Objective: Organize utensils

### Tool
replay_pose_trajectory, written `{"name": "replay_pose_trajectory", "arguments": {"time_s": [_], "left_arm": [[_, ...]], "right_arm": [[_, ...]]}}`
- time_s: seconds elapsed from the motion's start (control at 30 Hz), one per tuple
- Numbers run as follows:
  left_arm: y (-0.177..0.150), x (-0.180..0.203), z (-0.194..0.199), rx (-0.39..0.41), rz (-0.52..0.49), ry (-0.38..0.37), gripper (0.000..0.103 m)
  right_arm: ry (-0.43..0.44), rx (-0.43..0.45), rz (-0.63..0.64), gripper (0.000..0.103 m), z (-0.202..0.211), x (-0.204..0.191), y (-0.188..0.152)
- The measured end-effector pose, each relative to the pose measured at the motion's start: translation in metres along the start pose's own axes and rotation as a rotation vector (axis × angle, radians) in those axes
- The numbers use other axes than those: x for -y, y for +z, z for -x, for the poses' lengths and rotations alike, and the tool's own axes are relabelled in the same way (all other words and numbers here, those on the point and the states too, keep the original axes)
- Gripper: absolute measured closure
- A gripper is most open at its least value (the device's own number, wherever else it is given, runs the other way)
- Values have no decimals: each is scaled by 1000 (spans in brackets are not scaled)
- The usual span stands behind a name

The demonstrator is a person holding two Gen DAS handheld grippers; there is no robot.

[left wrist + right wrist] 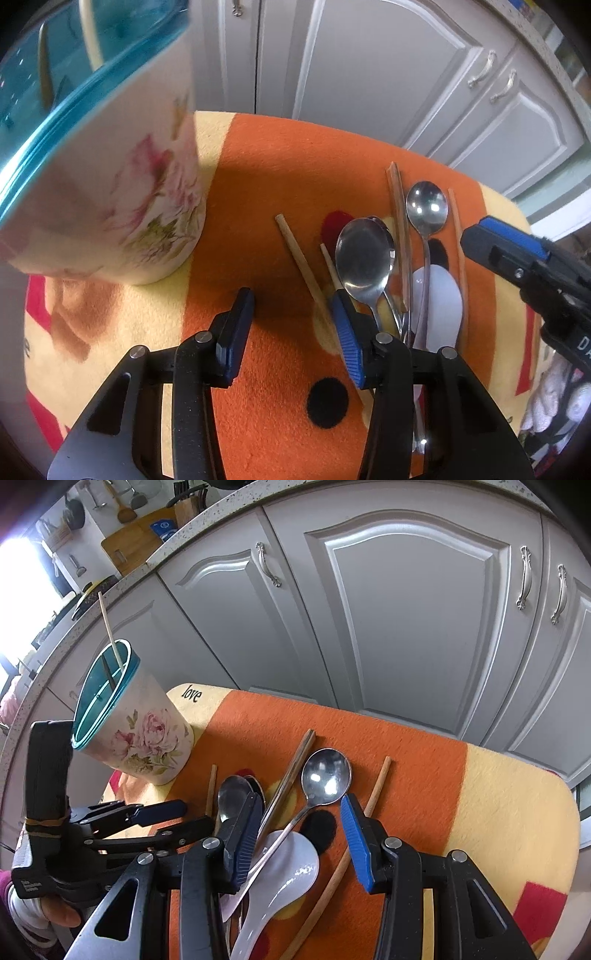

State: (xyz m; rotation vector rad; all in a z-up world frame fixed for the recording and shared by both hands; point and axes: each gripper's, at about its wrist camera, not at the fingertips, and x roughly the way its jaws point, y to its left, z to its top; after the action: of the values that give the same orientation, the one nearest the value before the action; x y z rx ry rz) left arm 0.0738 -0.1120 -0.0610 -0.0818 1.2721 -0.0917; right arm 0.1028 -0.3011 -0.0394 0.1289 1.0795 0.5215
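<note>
Two grippers hang over a small table covered by an orange and yellow fleece cloth [424,775] with red and black patches and the word "love" at its far edge. Beyond the table stand grey panelled cabinet doors [417,620] with metal handles under a speckled countertop [207,520], where a cutting board and a knife block show at the upper left of the right wrist view. The left gripper [291,325] points steeply down with its jaws apart and only bare cloth between them; a pale wooden chopstick [301,262] lies just beyond its right jaw. Further right of that jaw lie two stacked metal spoons [364,258], a dark chopstick pair [400,236], a round metal spoon [426,208], a white ceramic spoon [439,302] and a reddish chopstick [461,258]. Beyond its left jaw stands the floral utensil cup [140,206] with a teal rim, cut off by the frame edge and blurred. The right gripper [301,825] holds its jaws partly apart, pressing on nothing; the round spoon's handle and the white spoon lie beneath the gap. In the right wrist view one pale chopstick [109,631] stands in the cup. The spoon handles vanish under the gripper bodies, and the cup's inside is hard to make out.
</note>
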Motion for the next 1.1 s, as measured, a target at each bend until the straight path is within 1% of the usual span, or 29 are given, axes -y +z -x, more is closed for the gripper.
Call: {"name": "replay_pose_trajectory", "arguments": {"time_s": [0.03, 0.07, 0.13, 0.17, 0.23, 0.4, 0.53, 0.63, 0.7, 0.77, 0.87, 0.9, 0.93, 0.97, 1.0, 1.1], "left_arm": [[0, 0, 0, -3, -6, -10, 64], [-1, -2, 1, -9, -10, -25, 72], [-6, -8, 2, -27, -16, -44, 81], [-9, -12, 3, -36, -19, -54, 83], [-14, -19, 7, -46, -13, -54, 83], [-16, -25, 10, -61, 14, -95, 83], [-12, -26, 10, -46, 18, -79, 82], [-6, -22, 6, -56, 30, -80, 81], [-3, -18, 2, -61, 28, -73, 81], [-1, -14, 0, -62, 26, -64, 81], [5, -10, -1, -64, 20, -61, 81], [6, -9, -1, -65, 18, -66, 83], [9, -6, -3, -63, 13, -79, 87], [13, -1, -8, -64, 5, -86, 95], [14, 0, -9, -57, 2, -96, 95], [13, -4, -7, -56, 21, -142, 96]], "right_arm": [[-1, 1, 3, 60, 1, -1, 0], [-2, 3, 5, 60, 2, -1, 1], [-2, 10, 4, 60, 3, 0, 2], [2, 12, 0, 60, 4, 1, 3], [7, 13, -5, 60, 2, 3, 6], [-2, -10, -1, 60, -12, 11, 15], [-5, -27, 27, 60, -23, 16, 21], [-1, -35, 52, 61, -31, 20, 26], [25, -51, 54, 65, -38, 24, 29], [57, -60, 66, 67, -43, 26, 30], [67, -84, 91, 80, -52, 25, 30], [68, -82, 91, 90, -53, 26, 29], [79, -78, 86, 94, -53, 27, 28], [93, -76, 74, 96, -51, 27, 27], [98, -69, 72, 98, -48, 27, 26], [78, -52, 92, 99, -35, 20, 23]]}}
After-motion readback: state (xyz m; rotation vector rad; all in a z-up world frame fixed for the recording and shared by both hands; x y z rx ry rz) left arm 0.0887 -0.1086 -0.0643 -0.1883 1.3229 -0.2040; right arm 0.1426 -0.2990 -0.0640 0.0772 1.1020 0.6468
